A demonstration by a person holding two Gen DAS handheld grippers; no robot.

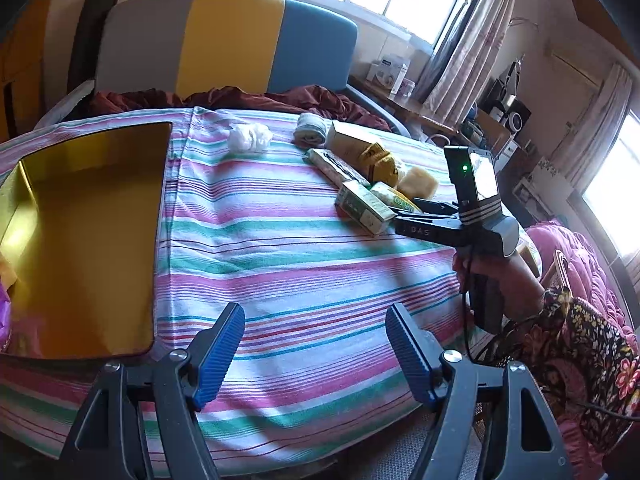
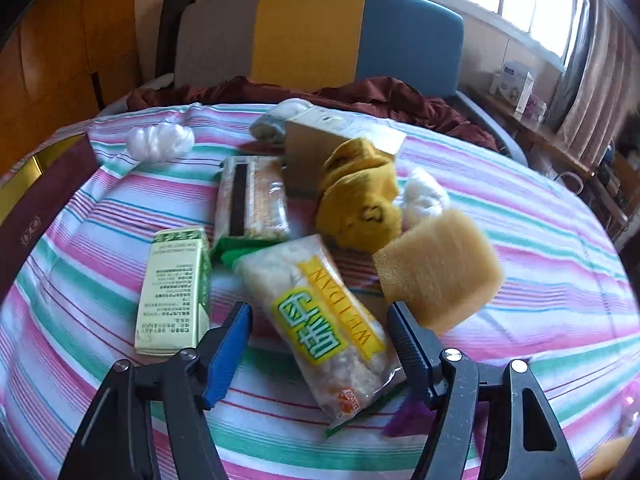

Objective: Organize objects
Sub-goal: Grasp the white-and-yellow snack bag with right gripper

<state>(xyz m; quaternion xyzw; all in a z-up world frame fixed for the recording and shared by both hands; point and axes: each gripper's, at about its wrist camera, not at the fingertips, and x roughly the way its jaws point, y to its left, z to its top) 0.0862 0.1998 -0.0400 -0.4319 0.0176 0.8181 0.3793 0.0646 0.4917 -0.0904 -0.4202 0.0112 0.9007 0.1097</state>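
While both ribbed blue claws gape, the right claw (image 2: pixel 320 344) straddles a crinkly plastic snack packet (image 2: pixel 320 320).

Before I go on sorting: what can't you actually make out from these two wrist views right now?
- Clear snack packet with yellow label, right wrist view: motion blur; contact with the right gripper unclear.
- Tan cardboard box, same view: the yellow crumpled cloth hides its front.
- Gold tray, left wrist view: left edge cuts it off.
- Pale green carton: print too small.
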